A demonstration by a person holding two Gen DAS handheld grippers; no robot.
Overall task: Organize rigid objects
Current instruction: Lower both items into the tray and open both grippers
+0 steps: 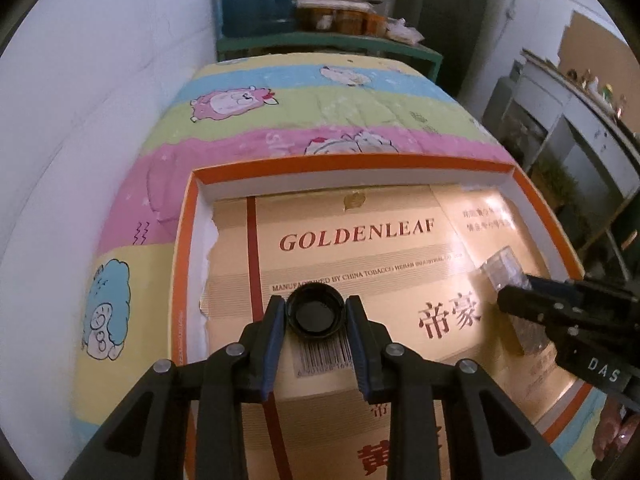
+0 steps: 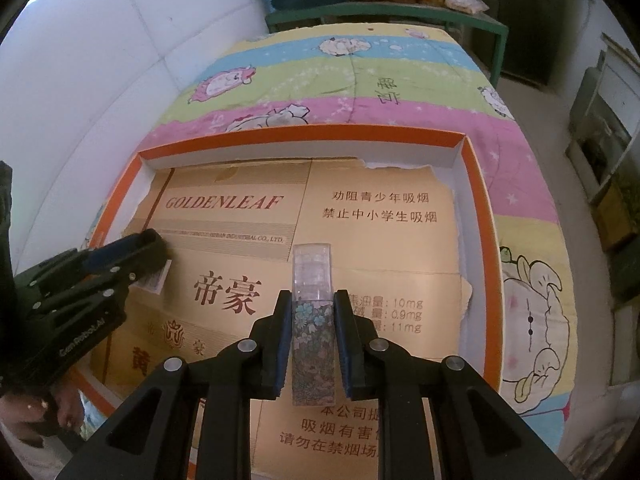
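Observation:
My left gripper (image 1: 316,314) is shut on a small black round cap (image 1: 316,312), held over the cardboard sheet (image 1: 360,240) that lines the orange-rimmed tray (image 1: 182,240). My right gripper (image 2: 313,308) is shut on a clear rectangular case with a flower pattern (image 2: 313,280), its clear end pointing forward over the same cardboard (image 2: 380,248). The right gripper and the case (image 1: 502,270) show at the right of the left wrist view. The left gripper (image 2: 148,246) shows at the left of the right wrist view; the cap is hidden there.
The tray (image 2: 478,216) lies on a bed with a striped cartoon-sheep cover (image 2: 360,80). A white wall (image 1: 100,100) runs along the left. A green shelf (image 1: 328,42) with boxes stands beyond the bed. Cabinets (image 1: 568,128) stand at the right.

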